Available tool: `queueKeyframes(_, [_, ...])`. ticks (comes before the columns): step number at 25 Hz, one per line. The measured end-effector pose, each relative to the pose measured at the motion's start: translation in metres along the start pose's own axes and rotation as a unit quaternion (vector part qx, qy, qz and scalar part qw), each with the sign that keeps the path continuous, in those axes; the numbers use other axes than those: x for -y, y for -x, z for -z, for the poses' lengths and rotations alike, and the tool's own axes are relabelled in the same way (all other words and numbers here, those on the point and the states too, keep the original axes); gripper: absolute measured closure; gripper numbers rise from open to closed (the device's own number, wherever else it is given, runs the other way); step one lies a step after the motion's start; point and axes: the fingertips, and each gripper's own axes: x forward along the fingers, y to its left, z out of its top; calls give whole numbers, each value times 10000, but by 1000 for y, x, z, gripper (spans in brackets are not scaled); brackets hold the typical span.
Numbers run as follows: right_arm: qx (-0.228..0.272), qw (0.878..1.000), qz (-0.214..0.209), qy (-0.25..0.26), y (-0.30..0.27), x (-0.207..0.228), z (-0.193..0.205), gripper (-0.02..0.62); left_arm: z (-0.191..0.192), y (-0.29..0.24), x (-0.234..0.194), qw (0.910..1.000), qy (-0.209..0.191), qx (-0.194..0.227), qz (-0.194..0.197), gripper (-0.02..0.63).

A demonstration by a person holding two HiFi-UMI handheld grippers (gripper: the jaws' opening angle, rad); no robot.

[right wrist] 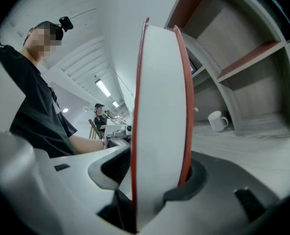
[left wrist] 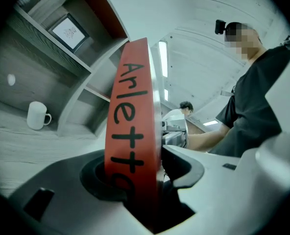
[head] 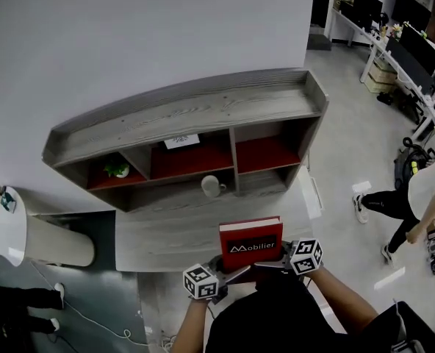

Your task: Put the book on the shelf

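Note:
A red book (head: 250, 244) with white print on its cover is held upright above the grey desk's front edge, in front of the shelf unit (head: 195, 110). My left gripper (head: 231, 273) grips its lower left corner, my right gripper (head: 276, 264) its lower right corner. In the left gripper view the red spine (left wrist: 132, 116) with black letters stands between the jaws, and my left gripper (left wrist: 135, 174) is shut on it. The right gripper view has the white page edge (right wrist: 157, 106) clamped in my right gripper (right wrist: 157, 169). The shelf compartments have red backs.
A white mug (head: 212, 186) stands on the desk (head: 159, 234) below the middle compartment. A small plant (head: 117, 170) sits in the left compartment, a framed picture (head: 181, 141) in the middle one. A white round stand (head: 15, 234) is at left. A person (head: 394, 204) stands at right.

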Motion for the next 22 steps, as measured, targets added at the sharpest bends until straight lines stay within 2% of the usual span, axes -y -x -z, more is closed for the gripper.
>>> queueKeyframes(9, [-168,9998,50,-58,29,73,-24,393,-29,-58,-52,9991,16,-338,-267,368])
queueKeyframes(22, [-926,9946,254,402,62,167,-12,391,-21,-128,-127,9877,2,-939,-1253,299])
